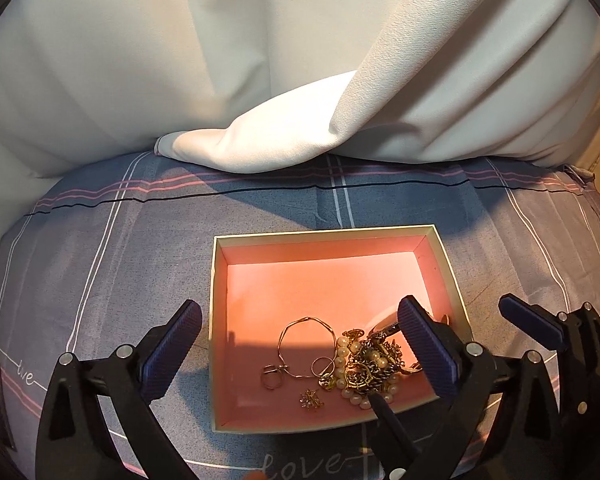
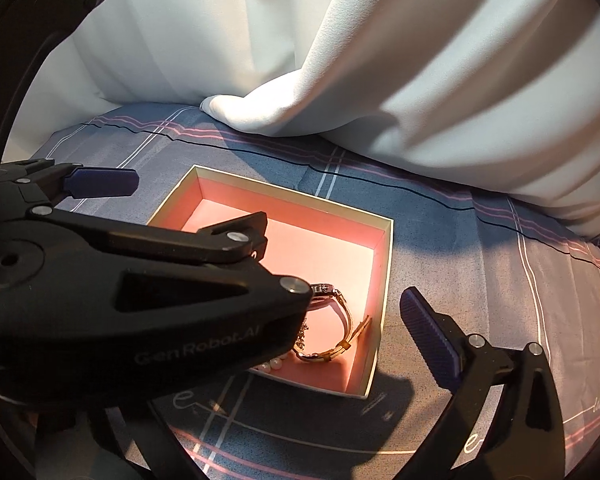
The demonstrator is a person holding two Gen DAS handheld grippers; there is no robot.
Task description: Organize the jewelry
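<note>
Left wrist view: one box (image 1: 440, 256), two rings (image 1: 271, 376), one pearl strand (image 1: 346, 354).

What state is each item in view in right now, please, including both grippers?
Box: open, no lid on it, resting on the bedsheet.
Jewelry pile: tangled, in the box's near right corner.
Thin bracelet: lying loose, apart from the pile.
Watch: on its side in the box.
Left gripper: open, empty.
Right gripper: open, empty.

pink-lined cream box (image 1: 440, 248), gold jewelry (image 1: 364, 364) with white pearls (image 1: 342, 350), grey-blue plaid bedsheet (image 1: 140, 248), white curtain (image 1: 260, 60).
</note>
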